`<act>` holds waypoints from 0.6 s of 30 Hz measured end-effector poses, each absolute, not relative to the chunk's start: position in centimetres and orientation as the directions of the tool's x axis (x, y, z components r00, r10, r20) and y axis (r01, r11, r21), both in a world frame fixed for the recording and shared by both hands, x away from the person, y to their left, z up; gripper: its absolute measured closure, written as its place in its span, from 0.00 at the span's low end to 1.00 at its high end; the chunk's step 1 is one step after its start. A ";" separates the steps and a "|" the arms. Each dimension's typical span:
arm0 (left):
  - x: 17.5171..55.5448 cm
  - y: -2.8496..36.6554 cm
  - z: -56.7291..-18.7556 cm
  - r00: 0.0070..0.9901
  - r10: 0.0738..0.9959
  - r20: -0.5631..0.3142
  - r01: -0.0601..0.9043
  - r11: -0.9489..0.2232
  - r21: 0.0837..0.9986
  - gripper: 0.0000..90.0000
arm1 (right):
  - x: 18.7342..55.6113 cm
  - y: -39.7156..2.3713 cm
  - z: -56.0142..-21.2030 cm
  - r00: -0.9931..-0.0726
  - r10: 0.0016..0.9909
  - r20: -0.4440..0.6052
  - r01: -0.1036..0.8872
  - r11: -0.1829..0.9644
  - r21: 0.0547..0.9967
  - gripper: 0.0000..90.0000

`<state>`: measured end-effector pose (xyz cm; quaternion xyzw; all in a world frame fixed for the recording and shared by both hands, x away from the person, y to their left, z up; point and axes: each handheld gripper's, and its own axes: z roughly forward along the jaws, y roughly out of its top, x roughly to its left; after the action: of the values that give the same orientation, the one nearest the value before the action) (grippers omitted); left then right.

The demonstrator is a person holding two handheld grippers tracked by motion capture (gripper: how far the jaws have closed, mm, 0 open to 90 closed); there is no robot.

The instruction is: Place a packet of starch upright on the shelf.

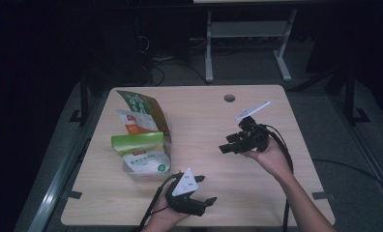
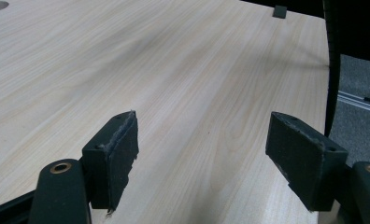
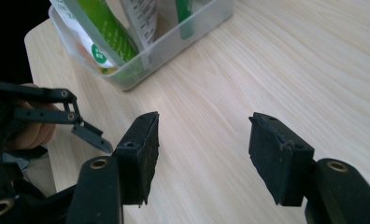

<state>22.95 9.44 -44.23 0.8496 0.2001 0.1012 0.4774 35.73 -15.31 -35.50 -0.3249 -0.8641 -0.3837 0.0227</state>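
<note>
A clear plastic bin (image 1: 140, 176) stands on the left part of the wooden table (image 1: 257, 193) and holds several upright food packets (image 1: 137, 143), green, white and orange. My left gripper (image 1: 205, 189) hovers near the table's front edge, just right of the bin, jaws open with nothing between them; in the left gripper view (image 2: 202, 154) only bare wood lies ahead. My right gripper (image 1: 227, 143) is at mid-table, pointing left toward the bin, jaws open and empty. The right gripper view (image 3: 204, 149) shows the bin (image 3: 174, 39) ahead and the left gripper (image 3: 87, 135) at left.
A round cable hole (image 1: 229, 98) sits near the table's far edge. The right edge of the table (image 2: 321, 93) drops to a grey floor. A metal frame (image 1: 247, 34) stands beyond the table in the dark background.
</note>
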 end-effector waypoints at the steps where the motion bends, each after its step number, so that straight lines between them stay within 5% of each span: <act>1: 22.9 9.4 -44.3 0.899 0.438 -0.023 0.244 -0.458 0.855 0.28 | 35.5 -15.9 -35.7 -0.782 0.551 0.291 0.584 0.489 0.648 0.46; 18: 22.8 9.3 -44.5 0.898 0.439 -0.032 0.254 -0.458 0.852 0.28 | 31.8 -21.0 -41.0 -0.705 0.609 0.364 0.671 0.405 0.621 0.44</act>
<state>22.81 9.29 -44.53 0.8482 0.2043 0.0965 0.4791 31.77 -20.97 -41.00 -0.3822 -0.8372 -0.3892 0.0396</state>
